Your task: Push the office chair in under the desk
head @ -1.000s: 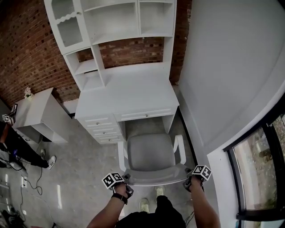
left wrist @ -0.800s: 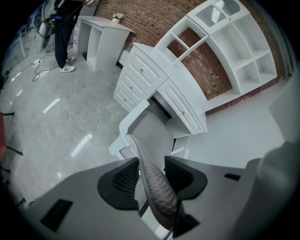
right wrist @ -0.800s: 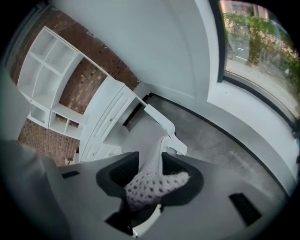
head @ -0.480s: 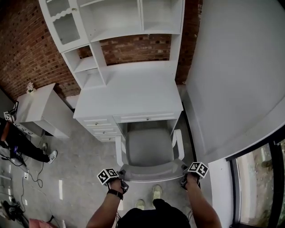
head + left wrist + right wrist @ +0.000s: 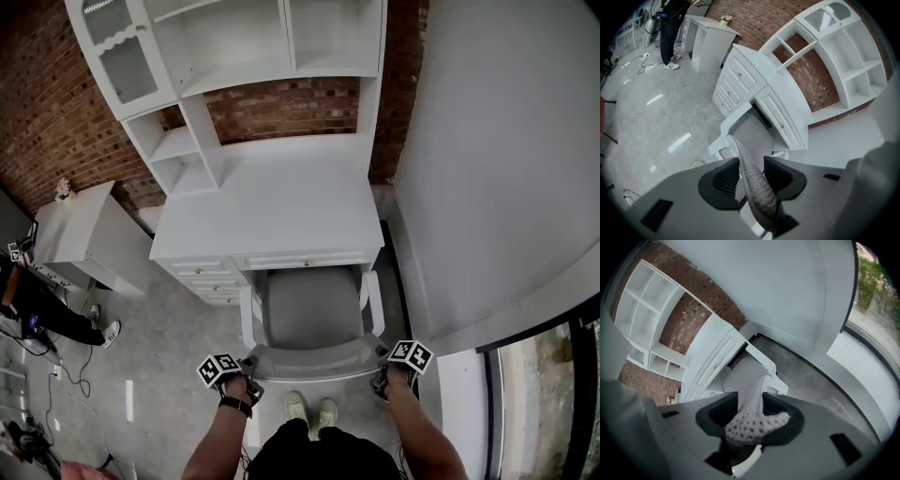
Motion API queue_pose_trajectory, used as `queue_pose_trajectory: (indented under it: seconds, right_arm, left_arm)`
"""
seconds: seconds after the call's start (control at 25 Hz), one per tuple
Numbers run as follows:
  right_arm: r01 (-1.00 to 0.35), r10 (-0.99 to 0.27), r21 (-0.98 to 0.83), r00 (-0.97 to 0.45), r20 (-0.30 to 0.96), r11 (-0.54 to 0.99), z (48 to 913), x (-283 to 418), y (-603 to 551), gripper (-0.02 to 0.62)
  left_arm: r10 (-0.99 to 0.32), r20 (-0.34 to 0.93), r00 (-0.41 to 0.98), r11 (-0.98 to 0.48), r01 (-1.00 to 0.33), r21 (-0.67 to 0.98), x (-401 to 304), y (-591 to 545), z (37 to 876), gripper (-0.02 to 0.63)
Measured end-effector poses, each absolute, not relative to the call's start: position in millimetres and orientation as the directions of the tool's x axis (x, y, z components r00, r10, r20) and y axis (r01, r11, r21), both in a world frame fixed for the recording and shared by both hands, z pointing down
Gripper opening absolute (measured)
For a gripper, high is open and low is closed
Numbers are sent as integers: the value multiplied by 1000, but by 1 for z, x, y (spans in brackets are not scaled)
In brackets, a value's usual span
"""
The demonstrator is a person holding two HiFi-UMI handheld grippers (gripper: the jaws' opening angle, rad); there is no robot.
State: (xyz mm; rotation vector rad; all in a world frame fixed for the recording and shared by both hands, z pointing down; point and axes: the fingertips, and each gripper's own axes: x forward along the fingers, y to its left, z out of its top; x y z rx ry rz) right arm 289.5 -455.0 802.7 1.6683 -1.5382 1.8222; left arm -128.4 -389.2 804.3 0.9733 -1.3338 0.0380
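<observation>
The grey office chair [image 5: 312,307] stands in the desk's knee gap, its seat front at the edge of the white desk [image 5: 272,211]. My left gripper [image 5: 246,375] is shut on the left end of the chair's backrest [image 5: 314,360], and my right gripper [image 5: 382,375] is shut on the right end. In the left gripper view the thin backrest edge [image 5: 757,197] runs between the jaws of the left gripper [image 5: 751,165], which have just been closing on it. In the right gripper view the perforated backrest mesh [image 5: 750,425] is bunched between the jaws of the right gripper [image 5: 751,400].
A white hutch [image 5: 234,56] with shelves rises behind the desk against the brick wall. Drawers [image 5: 211,277] flank the knee gap on the left. A white wall [image 5: 487,169] runs close on the right. A side cabinet [image 5: 80,234] and a person [image 5: 37,314] are at the left.
The chair has rolled toward the desk, and its seat front now meets the desk edge. Both grippers have moved forward with the backrest in them.
</observation>
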Motion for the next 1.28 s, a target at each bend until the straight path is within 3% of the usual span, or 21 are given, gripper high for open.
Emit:
queue_pose_trajectory:
  seconds: [1.28]
  right_arm:
    - [-744, -446, -505, -308, 840, -437, 803, 270, -501, 150]
  left_arm:
    - [-498, 808, 314, 594, -555, 582, -149, -463, 802, 158]
